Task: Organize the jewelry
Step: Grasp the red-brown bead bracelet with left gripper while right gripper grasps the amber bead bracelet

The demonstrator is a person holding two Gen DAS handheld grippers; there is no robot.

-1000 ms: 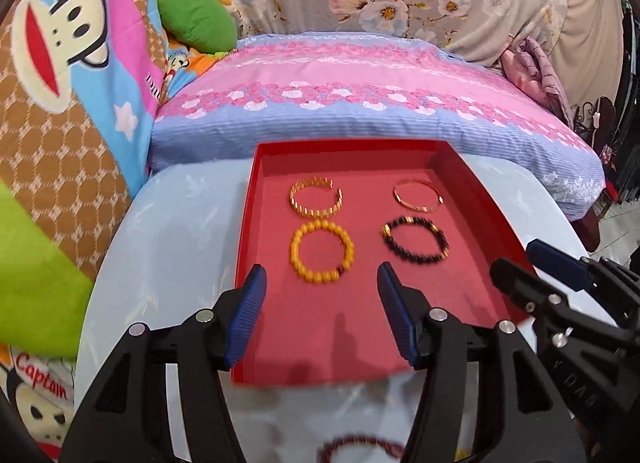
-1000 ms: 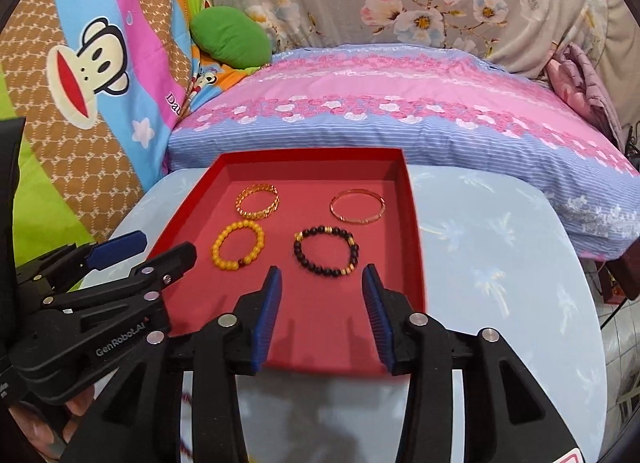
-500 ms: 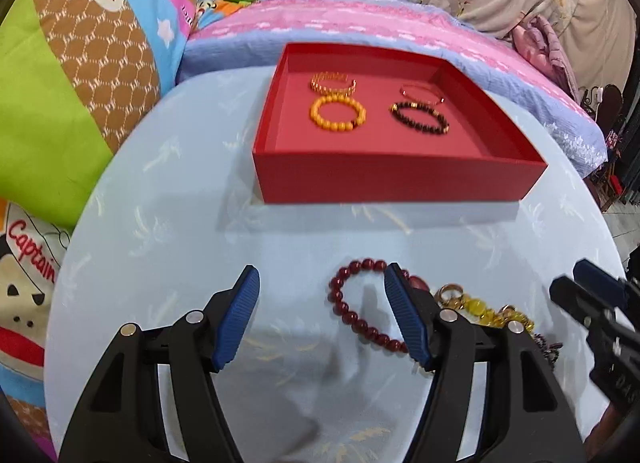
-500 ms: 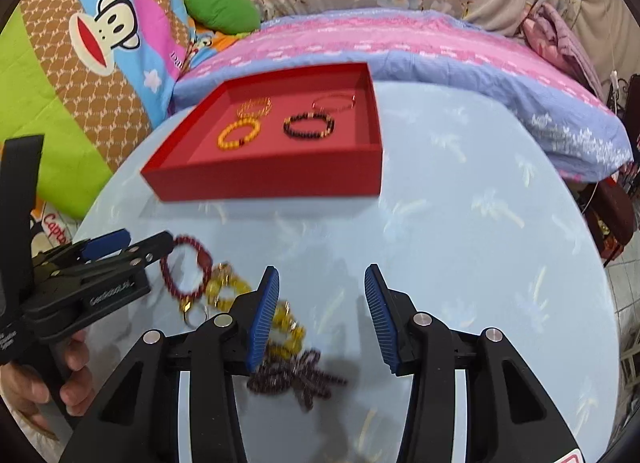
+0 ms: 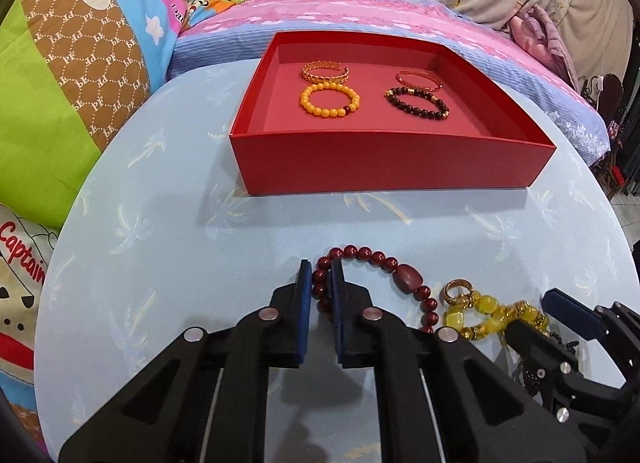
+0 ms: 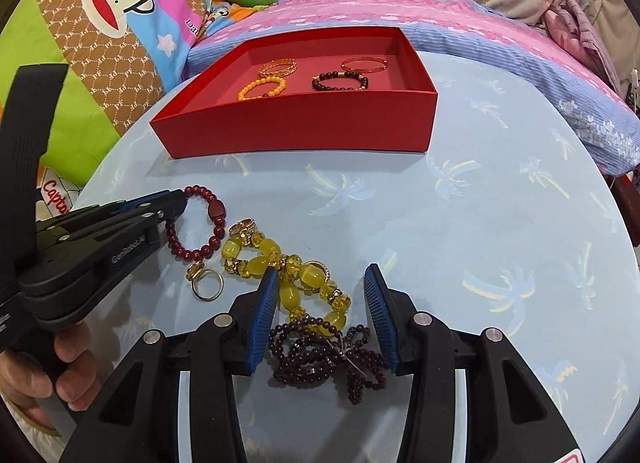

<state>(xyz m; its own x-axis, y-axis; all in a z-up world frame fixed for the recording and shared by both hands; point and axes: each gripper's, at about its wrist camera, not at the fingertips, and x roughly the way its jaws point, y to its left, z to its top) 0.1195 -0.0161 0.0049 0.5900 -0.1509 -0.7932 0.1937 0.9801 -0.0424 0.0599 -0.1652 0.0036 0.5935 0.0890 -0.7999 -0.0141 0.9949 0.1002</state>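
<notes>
A red tray holds a gold cuff, an orange bead bracelet, a rose bangle and a dark bead bracelet. Loose jewelry lies in front of it. My left gripper is shut on the left strand of a dark red bead bracelet. My right gripper stands open. Between its fingers lie a yellow crystal bracelet and a dark purple bead strand, neither touched by the pads.
Gold rings lie beside the red bracelet. The round table has a pale blue cloth. A pink and blue pillow lies behind the tray, a cartoon blanket to the left. A hand holds the left gripper.
Both grippers drew back from over the tray and sank to the loose jewelry at the table's front. The left jaws closed on the red bead bracelet.
</notes>
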